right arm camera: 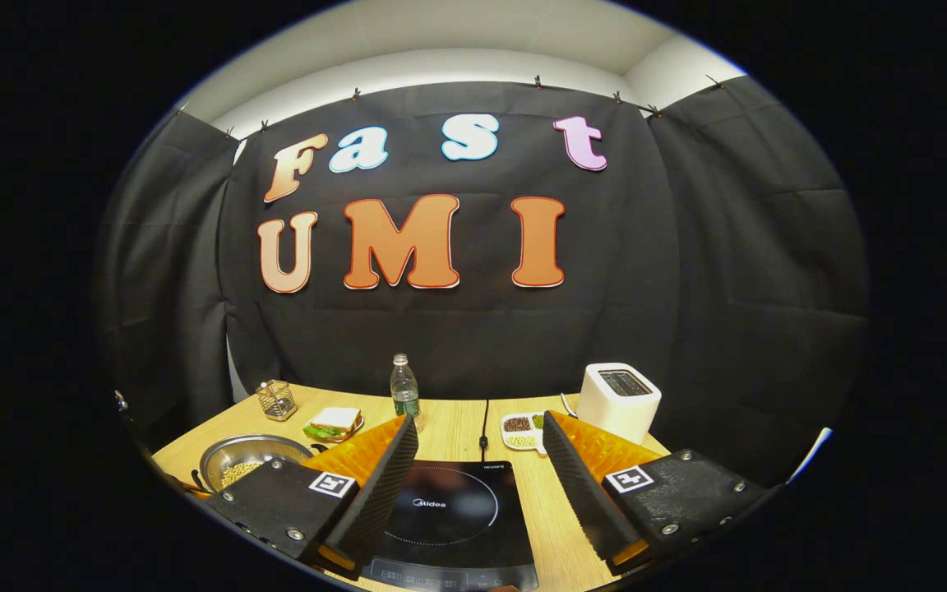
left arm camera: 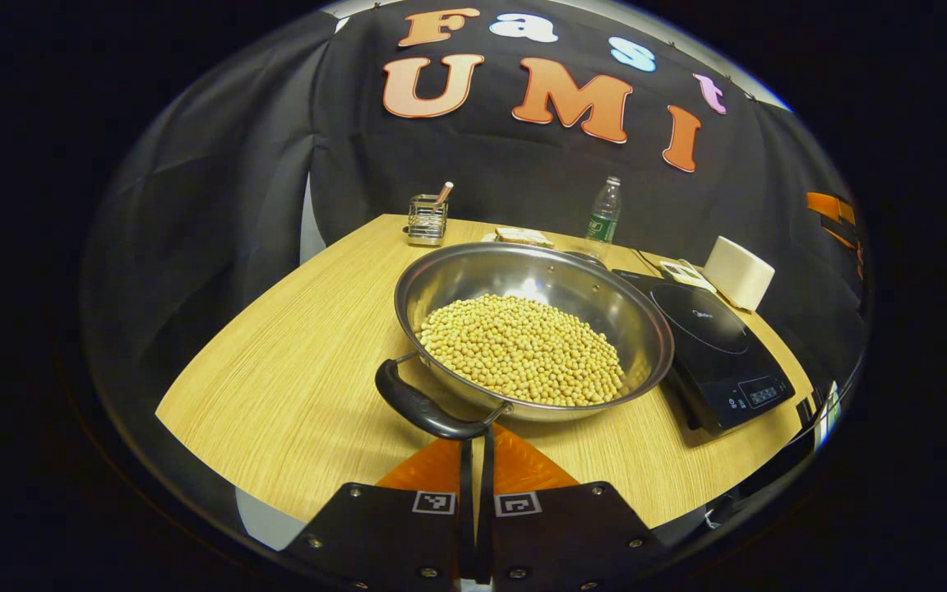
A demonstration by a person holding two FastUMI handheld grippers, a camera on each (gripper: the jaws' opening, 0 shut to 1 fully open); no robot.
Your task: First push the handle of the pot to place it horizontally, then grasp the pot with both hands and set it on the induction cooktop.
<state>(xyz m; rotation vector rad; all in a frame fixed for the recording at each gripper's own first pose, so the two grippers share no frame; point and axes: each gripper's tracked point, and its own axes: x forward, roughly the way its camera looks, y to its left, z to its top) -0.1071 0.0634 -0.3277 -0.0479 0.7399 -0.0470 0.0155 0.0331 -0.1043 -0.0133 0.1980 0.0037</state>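
left gripper (left arm camera: 478, 460): fingers closed together, tips at the pot's black handle (left arm camera: 420, 403) | right gripper (right arm camera: 480, 477): jaws wide apart above induction cooktop (right arm camera: 449, 514) | steel pot (left arm camera: 533, 329) of soybeans (left arm camera: 523, 349): on wooden table (left arm camera: 293, 370), touching cooktop's left edge

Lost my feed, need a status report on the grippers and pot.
Left gripper shut, tips at the black pot handle. Right gripper open above the black induction cooktop. Steel pot of soybeans on wooden table, beside cooktop.

pot (left arm camera: 597, 279): silver steel, handle (left arm camera: 416, 403) black | beans (left arm camera: 523, 349): pale yellow | induction cooktop (left arm camera: 716, 353): black | counter (left arm camera: 293, 370): light wood grain | toaster (right arm camera: 619, 399): white
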